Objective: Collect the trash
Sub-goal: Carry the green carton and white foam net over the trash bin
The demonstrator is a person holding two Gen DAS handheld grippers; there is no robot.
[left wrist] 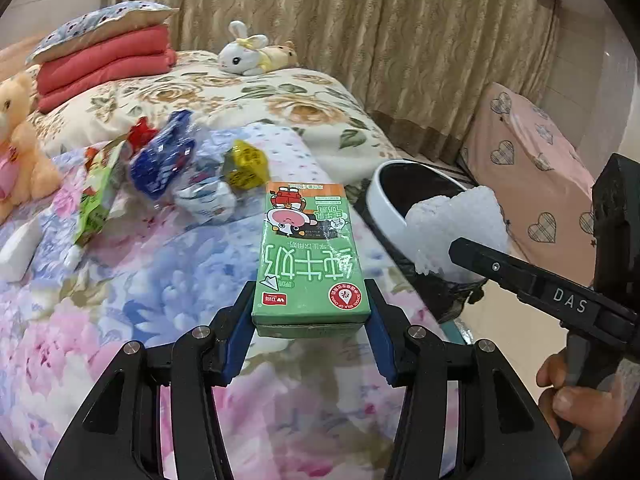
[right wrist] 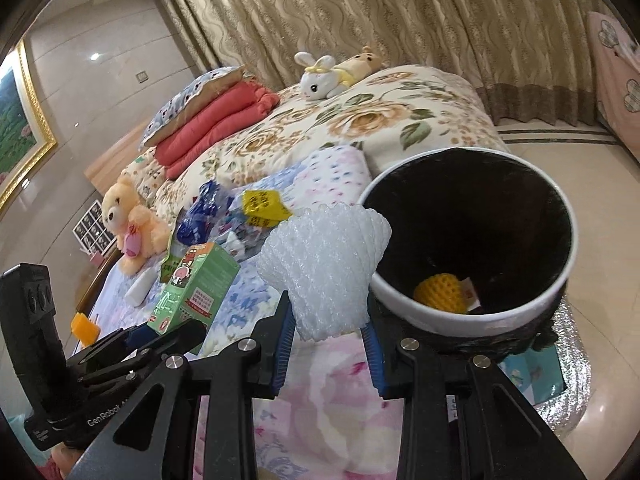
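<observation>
My left gripper is shut on a green milk carton, held above the floral bed cover; the carton also shows in the right wrist view. My right gripper is shut on a white foam fruit net, next to the rim of the white trash bin; the net also shows in the left wrist view. A yellow foam net lies inside the bin. More trash lies on the bed: a blue wrapper, a yellow wrapper, a green packet.
A teddy bear sits at the left. Folded red blankets and a plush rabbit lie farther back on the bed. Curtains hang behind. A pink-covered piece of furniture stands right of the bin.
</observation>
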